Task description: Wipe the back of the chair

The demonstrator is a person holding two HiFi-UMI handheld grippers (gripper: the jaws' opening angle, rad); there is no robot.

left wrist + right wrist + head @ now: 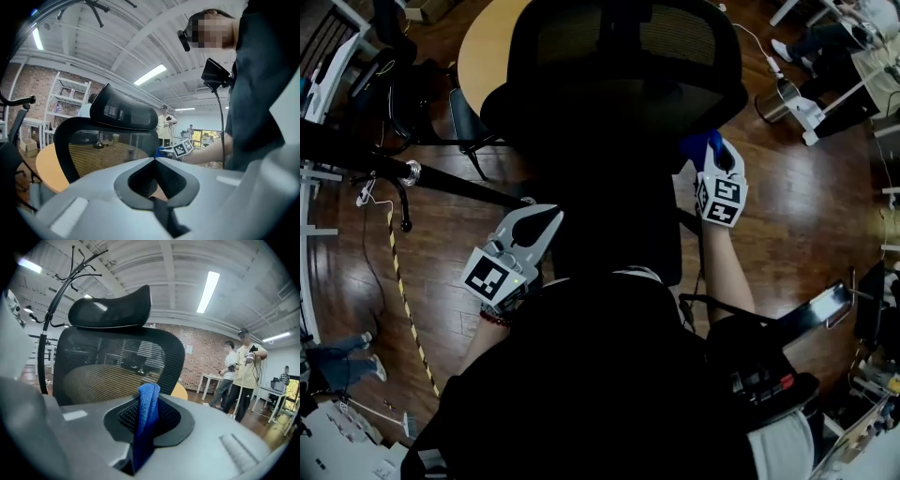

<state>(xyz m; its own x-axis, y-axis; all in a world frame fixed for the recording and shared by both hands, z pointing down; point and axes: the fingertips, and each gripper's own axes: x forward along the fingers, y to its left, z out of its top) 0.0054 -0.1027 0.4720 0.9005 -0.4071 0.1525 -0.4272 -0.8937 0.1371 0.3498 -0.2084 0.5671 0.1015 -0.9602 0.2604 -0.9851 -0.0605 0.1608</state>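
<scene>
The black mesh chair back [117, 366] stands upright, right in front of both tools, with its curved headrest [110, 310] perched on top. Through the mesh you can make out the round wooden surface [483, 56] just behind the chair.

Over to the blue cloth [149, 401]: it is pinched in a folded strip between the jaws of the right tool [149, 404], which are clamped tight on it. In the head view that tool sits high at the chair back's right edge, just under the headrest, with the cloth poking out towards the frame. Whether the cloth actually touches the frame cannot be told from here.

The left tool [546, 220] is lower down, close beside the back's left edge. Its jaws are pressed together tip to tip with nothing between them.

Further out lies a dark wooden floor [806, 206], with a yellow and black striped line [398, 281] running across it on the left. The right gripper view also shows a black coat stand [70, 287] left of the chair, and people [246, 371] standing before a brick wall [206, 362].
</scene>
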